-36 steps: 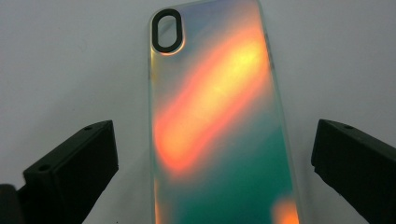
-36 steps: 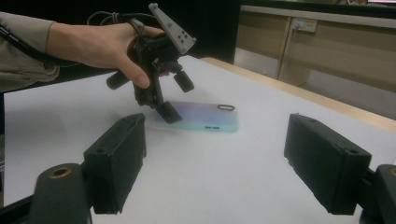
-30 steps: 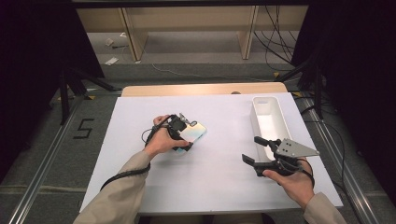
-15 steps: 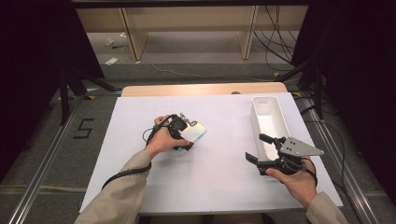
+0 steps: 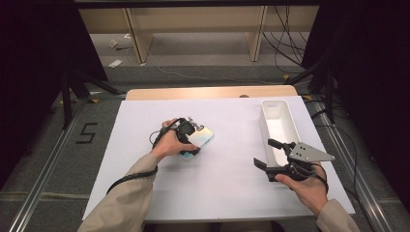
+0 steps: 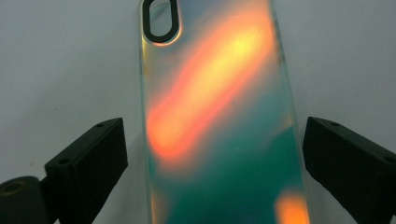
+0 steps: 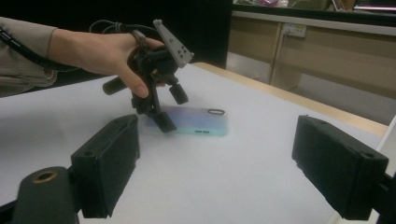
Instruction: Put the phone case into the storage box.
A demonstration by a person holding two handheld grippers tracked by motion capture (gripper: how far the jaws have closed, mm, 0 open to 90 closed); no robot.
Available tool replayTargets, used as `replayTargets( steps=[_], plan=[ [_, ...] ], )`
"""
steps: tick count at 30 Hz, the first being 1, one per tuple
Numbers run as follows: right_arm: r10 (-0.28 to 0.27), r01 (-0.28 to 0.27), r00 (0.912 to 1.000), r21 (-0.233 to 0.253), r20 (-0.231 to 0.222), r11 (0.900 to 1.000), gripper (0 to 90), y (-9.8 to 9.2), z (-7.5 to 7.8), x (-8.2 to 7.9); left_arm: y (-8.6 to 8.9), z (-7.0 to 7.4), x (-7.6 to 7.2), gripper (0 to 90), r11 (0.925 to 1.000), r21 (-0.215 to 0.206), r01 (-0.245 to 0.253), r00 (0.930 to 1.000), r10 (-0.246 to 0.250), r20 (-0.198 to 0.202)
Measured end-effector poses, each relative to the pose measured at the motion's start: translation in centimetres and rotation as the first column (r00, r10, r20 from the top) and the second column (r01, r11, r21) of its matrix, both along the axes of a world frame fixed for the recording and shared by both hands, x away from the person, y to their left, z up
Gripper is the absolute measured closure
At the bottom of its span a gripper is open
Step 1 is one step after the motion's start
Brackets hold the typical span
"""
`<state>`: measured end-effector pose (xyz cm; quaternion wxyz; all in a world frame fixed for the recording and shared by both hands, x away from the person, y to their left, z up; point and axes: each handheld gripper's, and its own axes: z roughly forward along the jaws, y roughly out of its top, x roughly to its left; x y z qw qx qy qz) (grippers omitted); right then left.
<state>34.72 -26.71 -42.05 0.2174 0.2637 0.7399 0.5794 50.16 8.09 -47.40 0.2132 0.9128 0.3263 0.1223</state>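
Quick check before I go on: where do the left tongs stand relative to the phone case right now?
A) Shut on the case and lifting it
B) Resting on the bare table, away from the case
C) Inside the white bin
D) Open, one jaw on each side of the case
D: in the left gripper view, the left tongs stand open with a jaw on either long side of the iridescent phone case, gaps visible, and the case lies flat on the white table.

Dark curtains [image 5: 38, 43], grey floor [image 5: 43, 145] marked "5" [image 5: 86, 133], wooden shelving [image 5: 193, 24] behind.
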Motion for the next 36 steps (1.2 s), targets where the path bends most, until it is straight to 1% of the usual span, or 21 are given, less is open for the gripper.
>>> replayTargets(
  steps=[2, 4, 7, 8, 10, 13, 15, 17, 18, 20, 21, 22, 23, 28, 30, 31, 32, 36],
  plan=[
    [0.000, 0.000, 1.0000, 0.000, 0.000, 1.000, 15.9, 0.0, 0.0, 0.0, 0.0, 0.0, 0.0, 7.2, 1.0000, 0.002, 0.002, 1.0000, -0.002, -0.004],
    [0.002, -0.002, 1.0000, -0.004, -0.003, 1.000, 16.0, 0.0, 0.0, 0.0, 0.0, 0.0, 0.1, 8.0, 1.0000, 0.003, 0.004, 0.9999, -0.004, -0.016],
    [0.005, -0.005, 1.0000, -0.005, -0.003, 1.000, 16.0, 0.1, 0.0, 0.0, 0.0, 0.0, 0.1, 9.2, 1.0000, 0.006, 0.004, 0.9998, -0.004, -0.020],
    [0.004, -0.004, 1.0000, -0.006, -0.002, 1.000, 16.1, 0.1, 0.0, 0.0, -0.1, 0.1, 0.1, 10.0, 1.0000, 0.008, 0.003, 0.9995, -0.003, -0.030],
    [0.006, -0.006, 1.0000, -0.005, -0.004, 1.000, 16.1, 0.1, -0.1, 0.0, -0.2, 0.1, 0.2, 11.7, 0.9999, 0.012, 0.008, 0.9994, -0.008, -0.035],
    [0.008, -0.008, 1.0000, -0.003, -0.004, 1.000, 16.1, 0.1, -0.1, 0.0, -0.4, 0.2, 0.3, 13.7, 0.9998, 0.019, 0.006, 0.9985, -0.005, -0.055],
    [0.008, -0.008, 1.0000, -0.003, -0.004, 1.000, 16.2, 0.1, -0.1, 0.0, -0.4, 0.3, 0.3, 14.0, 0.9998, 0.020, 0.003, 0.9982, -0.002, -0.061],
    [0.009, -0.009, 0.9999, -0.004, -0.005, 1.000, 16.2, 0.1, -0.1, 0.0, -0.4, 0.3, 0.4, 14.3, 0.9996, 0.029, 0.005, 0.9979, -0.003, -0.065],
    [0.009, -0.009, 1.0000, -0.005, -0.004, 1.000, 16.2, 0.1, -0.1, 0.0, -0.5, 0.3, 0.5, 14.4, 0.9997, 0.026, -0.001, 0.9972, 0.003, -0.074],
    [0.010, -0.010, 0.9999, -0.006, -0.005, 1.000, 16.2, 0.2, -0.1, 0.0, -0.5, 0.3, 0.6, 14.4, 0.9996, 0.029, -0.001, 0.9968, 0.004, -0.080],
    [0.011, -0.011, 0.9999, -0.009, -0.008, 1.000, 16.2, 0.2, -0.1, 0.0, -0.4, 0.3, 0.7, 14.3, 0.9997, 0.025, -0.010, 0.9956, 0.012, -0.093],
    [0.011, -0.011, 0.9999, -0.009, -0.008, 1.000, 16.2, 0.2, -0.1, 0.0, -0.4, 0.3, 0.7, 14.3, 0.9997, 0.025, -0.010, 0.9956, 0.012, -0.093],
    [0.012, -0.012, 0.9999, -0.009, -0.009, 1.000, 16.2, 0.2, -0.1, 0.0, -0.4, 0.3, 0.8, 14.2, 0.9996, 0.025, -0.012, 0.9946, 0.014, -0.103],
    [0.015, -0.015, 0.9999, -0.011, -0.009, 1.000, 16.2, 0.2, -0.2, 0.0, -0.3, 0.2, 0.9, 14.3, 0.9996, 0.016, -0.023, 0.9936, 0.024, -0.111],
    [0.018, -0.018, 0.9998, -0.013, -0.010, 1.000, 16.3, 0.2, -0.2, 0.0, -0.2, 0.2, 1.0, 14.5, 0.9995, 0.006, -0.032, 0.9915, 0.033, -0.126],
    [0.019, -0.019, 0.9998, -0.013, -0.010, 1.000, 16.3, 0.2, -0.2, 0.0, -0.2, 0.2, 1.0, 14.7, 0.9995, 0.006, -0.032, 0.9915, 0.033, -0.126],
    [0.018, -0.019, 0.9998, -0.013, -0.011, 1.000, 16.3, 0.2, -0.2, 0.0, 0.0, 0.1, 1.0, 14.9, 0.9993, -0.006, -0.037, 0.9905, 0.036, -0.133],
    [0.018, -0.018, 0.9998, -0.014, -0.011, 1.000, 16.3, 0.3, -0.2, 0.0, 0.0, 0.1, 1.0, 15.1, 0.9993, -0.007, -0.038, 0.9905, 0.037, -0.133]
  ],
)
